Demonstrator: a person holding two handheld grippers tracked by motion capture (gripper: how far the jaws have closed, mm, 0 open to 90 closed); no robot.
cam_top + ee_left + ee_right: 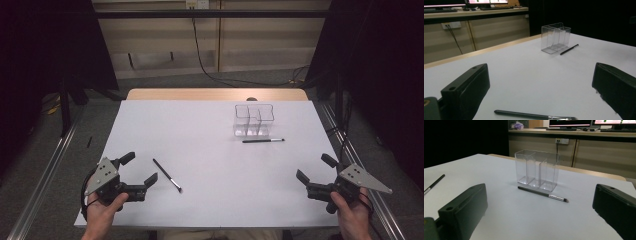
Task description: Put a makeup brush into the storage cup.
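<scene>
1. My left gripper (140, 169) rests low at the near left of the white table (210, 150), jaws spread wide and holding nothing. In the left gripper view the near slim black brush with a silver ferrule (534, 115) lies flat on the table between the jaws, close to the camera.
2. My right gripper (316, 169) sits at the near right, jaws equally wide and empty. In the right gripper view it faces the clear plastic three-compartment holder (537, 168), with the far slim black brush (542, 194) lying flat just in front of the holder's base.
3. Step in hand, as I judge it: picking up the near brush with the left gripper, presumably to stand it in the holder.
4. To do this well, I should bring the jaws down across the handle, not along it, grip near the middle so the brush does not swing, and keep the lower jaw edges touching the table, since the thin handle can roll or slip away.
5. In the high view the near brush (167, 175) lies slanted just right of the left gripper, bristle end nearest me; the holder (254, 120) stands well apart, far right of centre.
</scene>
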